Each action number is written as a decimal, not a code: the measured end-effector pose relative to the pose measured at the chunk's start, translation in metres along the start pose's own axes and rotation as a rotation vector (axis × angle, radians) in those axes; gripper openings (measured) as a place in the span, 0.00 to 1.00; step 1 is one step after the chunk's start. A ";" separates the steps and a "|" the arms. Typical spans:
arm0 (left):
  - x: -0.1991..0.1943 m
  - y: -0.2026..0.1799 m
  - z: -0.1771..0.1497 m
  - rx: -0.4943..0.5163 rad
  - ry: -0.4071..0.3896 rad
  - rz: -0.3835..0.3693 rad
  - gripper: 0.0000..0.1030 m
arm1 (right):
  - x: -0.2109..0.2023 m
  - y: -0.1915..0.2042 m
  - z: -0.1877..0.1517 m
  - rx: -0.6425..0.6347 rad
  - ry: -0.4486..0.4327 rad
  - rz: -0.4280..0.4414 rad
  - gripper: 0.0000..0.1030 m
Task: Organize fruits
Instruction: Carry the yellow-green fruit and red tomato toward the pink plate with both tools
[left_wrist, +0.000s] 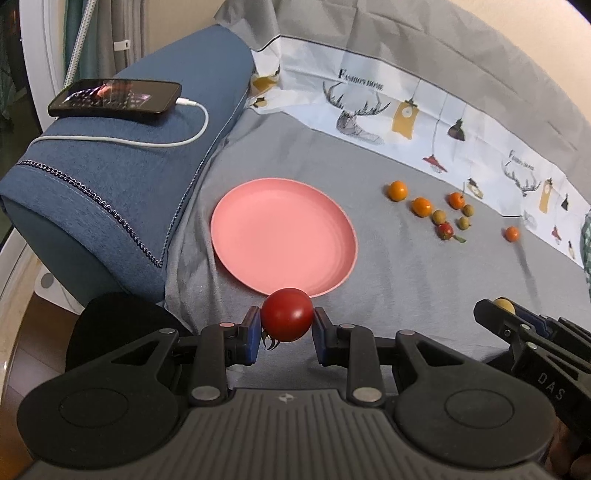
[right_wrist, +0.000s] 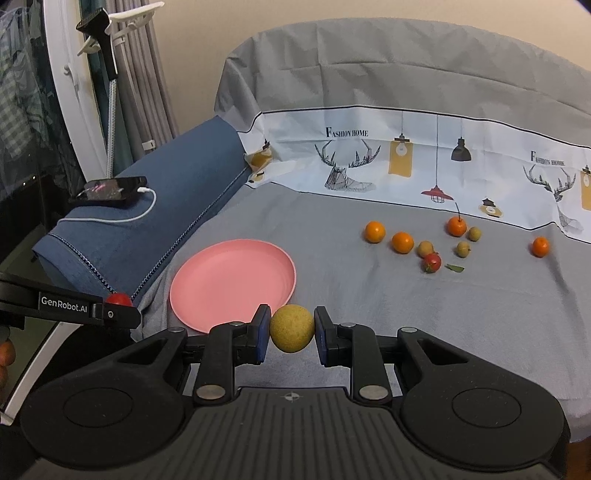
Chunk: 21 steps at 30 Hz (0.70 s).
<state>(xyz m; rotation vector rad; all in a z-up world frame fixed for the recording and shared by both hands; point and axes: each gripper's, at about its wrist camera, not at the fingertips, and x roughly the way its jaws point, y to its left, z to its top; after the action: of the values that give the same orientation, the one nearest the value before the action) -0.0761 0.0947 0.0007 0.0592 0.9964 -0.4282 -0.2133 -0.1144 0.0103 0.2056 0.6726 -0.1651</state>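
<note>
My left gripper (left_wrist: 287, 325) is shut on a red tomato (left_wrist: 287, 314) just at the near rim of the empty pink plate (left_wrist: 284, 232). My right gripper (right_wrist: 291, 330) is shut on a yellow-brown round fruit (right_wrist: 291, 328), near the plate's (right_wrist: 232, 280) front right rim. The right gripper also shows in the left wrist view (left_wrist: 498, 310), and the left gripper in the right wrist view (right_wrist: 118, 306). Loose fruits lie on the grey sheet to the right: several oranges (right_wrist: 375, 231), small yellowish fruits (right_wrist: 425, 248) and a red tomato (right_wrist: 432, 262).
A blue cushion (left_wrist: 122, 177) lies left of the plate with a phone (left_wrist: 114, 98) and white charging cable (left_wrist: 147, 142) on it. A patterned white cloth strip (right_wrist: 406, 158) runs along the back. One orange (right_wrist: 540, 246) sits apart at the far right.
</note>
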 end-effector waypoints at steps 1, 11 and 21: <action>0.003 0.001 0.002 -0.003 0.004 0.006 0.31 | 0.004 0.000 0.001 -0.002 0.007 0.002 0.26; 0.045 0.012 0.037 -0.019 0.060 0.090 0.31 | 0.057 0.009 0.018 -0.016 0.065 0.045 0.26; 0.099 0.019 0.064 -0.016 0.134 0.127 0.31 | 0.125 0.022 0.025 -0.024 0.134 0.081 0.26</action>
<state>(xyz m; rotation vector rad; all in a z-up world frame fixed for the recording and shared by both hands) 0.0289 0.0646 -0.0483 0.1373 1.1211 -0.3023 -0.0973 -0.1098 -0.0461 0.2217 0.7982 -0.0654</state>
